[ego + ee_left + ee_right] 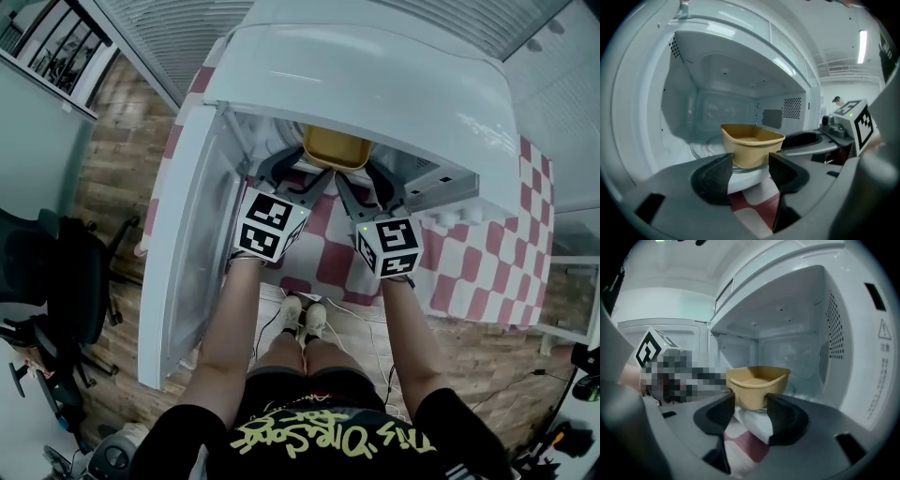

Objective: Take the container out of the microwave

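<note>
A tan, empty container [335, 148] [751, 143] [757, 384] sits on the glass turntable [705, 147] inside the open white microwave [375, 75]. My left gripper [309, 192] [750, 172] is open just outside the cavity's mouth, jaws pointing at the container's left part. My right gripper [352, 192] [751, 412] is open too, beside the left one, aimed at the container's right part. Neither one touches the container; it stands a short way beyond both sets of fingertips.
The microwave door [183, 244] hangs open at the left, close beside my left arm. The microwave stands on a red-and-white checked cloth [323, 258]. A black office chair [56, 281] is on the wooden floor at far left.
</note>
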Demonstrator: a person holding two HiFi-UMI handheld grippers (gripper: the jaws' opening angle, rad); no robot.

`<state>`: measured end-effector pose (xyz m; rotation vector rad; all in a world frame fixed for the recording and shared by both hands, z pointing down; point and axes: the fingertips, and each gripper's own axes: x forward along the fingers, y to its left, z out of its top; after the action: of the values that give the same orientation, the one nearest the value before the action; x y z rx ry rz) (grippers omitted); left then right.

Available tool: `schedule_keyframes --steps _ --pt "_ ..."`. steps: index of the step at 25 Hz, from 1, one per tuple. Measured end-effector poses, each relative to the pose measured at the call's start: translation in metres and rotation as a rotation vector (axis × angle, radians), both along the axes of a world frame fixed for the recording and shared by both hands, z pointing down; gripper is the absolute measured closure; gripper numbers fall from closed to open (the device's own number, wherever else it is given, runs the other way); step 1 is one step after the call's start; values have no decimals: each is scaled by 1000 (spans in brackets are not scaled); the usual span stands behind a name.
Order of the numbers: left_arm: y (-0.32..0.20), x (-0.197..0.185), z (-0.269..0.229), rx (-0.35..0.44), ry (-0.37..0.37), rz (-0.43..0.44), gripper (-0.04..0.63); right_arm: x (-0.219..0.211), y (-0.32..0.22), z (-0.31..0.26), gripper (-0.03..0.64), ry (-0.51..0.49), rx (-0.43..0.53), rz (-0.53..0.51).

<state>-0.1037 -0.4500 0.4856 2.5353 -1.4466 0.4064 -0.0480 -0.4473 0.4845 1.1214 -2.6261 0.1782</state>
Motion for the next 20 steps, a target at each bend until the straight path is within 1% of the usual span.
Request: schedule_keyframes --steps 5,9,15,20 --pt "0 0 1 2 19 -7 351 -1 -1 1 408 -6 -3 4" --pt "-1 1 1 4 13 -24 368 0 -3 1 408 -10 -7 20" --pt "1 3 0 -1 17 -61 371 3 -4 -1 408 -6 8 53" --pt "5 5 -2 10 16 -78 374 4 -1 -3 408 3 21 63"
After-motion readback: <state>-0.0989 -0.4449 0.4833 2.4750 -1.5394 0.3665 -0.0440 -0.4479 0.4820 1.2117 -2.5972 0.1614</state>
